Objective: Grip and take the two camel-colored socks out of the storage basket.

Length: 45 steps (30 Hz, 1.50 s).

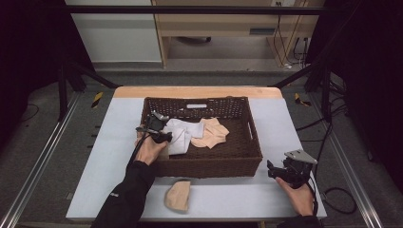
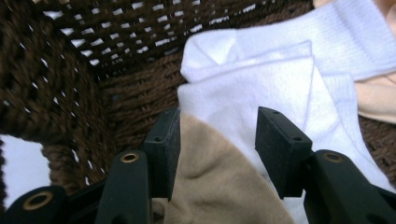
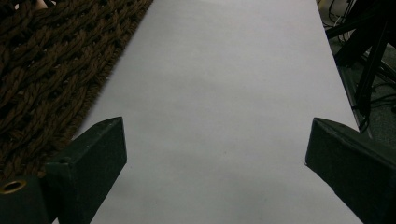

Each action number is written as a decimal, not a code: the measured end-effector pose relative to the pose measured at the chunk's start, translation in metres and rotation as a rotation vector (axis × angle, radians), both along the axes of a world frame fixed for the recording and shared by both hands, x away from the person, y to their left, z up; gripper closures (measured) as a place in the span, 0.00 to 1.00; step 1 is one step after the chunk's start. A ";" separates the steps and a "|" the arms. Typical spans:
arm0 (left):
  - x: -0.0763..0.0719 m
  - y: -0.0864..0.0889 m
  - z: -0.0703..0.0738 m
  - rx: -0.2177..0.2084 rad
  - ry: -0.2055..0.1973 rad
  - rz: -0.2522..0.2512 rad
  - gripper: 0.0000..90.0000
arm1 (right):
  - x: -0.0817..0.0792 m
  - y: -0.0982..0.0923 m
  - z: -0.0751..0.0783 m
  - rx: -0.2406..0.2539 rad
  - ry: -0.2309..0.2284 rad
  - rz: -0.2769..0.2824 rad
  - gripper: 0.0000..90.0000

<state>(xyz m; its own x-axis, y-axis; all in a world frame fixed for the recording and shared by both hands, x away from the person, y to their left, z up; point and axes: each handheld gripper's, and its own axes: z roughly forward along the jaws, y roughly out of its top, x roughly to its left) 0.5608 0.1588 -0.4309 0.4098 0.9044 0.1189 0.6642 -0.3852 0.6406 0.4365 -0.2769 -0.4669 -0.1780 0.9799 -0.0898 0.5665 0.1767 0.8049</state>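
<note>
The left gripper (image 2: pixel 217 140) was inside the woven basket (image 1: pixel 247 142) near its left wall, with its jaws apart over a tan sock (image 2: pixel 219 186) that lay between them on the white socks (image 2: pixel 261 88), unclamped. The right gripper (image 1: pixel 278 170) rested on the table (image 3: pixel 224 93) just right of the basket, jaws wide apart and empty. Another tan sock (image 1: pixel 178 194) lay on the table in front of the basket.

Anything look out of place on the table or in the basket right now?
One tan sock lies on the table in front of the basket, apart from the others. Inside, the white socks and a peach one sit in a loose heap. The left tool, jaws open, straddles another tan sock. Nothing looks spilled or damaged.
</note>
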 end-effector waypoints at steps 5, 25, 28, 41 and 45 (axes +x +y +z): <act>0.002 -0.001 -0.004 0.018 0.047 0.008 0.55 | 0.000 0.000 0.000 -0.001 -0.001 0.000 0.06; -0.001 0.003 0.001 -0.044 0.063 0.034 0.91 | 0.000 0.000 0.000 -0.002 -0.001 0.000 0.07; -0.005 0.005 0.008 -0.084 0.005 0.017 0.93 | 0.000 -0.001 0.000 -0.006 0.001 0.000 0.07; -0.013 -0.011 0.033 -0.268 -0.144 -0.144 0.93 | 0.000 0.000 0.000 -0.002 0.000 -0.008 0.07; -0.014 -0.027 0.032 -0.283 -0.159 -0.192 0.94 | 0.000 -0.002 0.001 -0.001 -0.007 -0.007 0.07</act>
<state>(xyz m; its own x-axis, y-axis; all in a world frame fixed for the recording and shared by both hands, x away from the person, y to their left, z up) 0.5463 0.1318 -0.3990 0.5713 0.8193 -0.0490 0.4806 -0.2856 0.8291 0.4364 -0.2785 -0.4660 -0.1704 0.9810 -0.0924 0.5624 0.1738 0.8084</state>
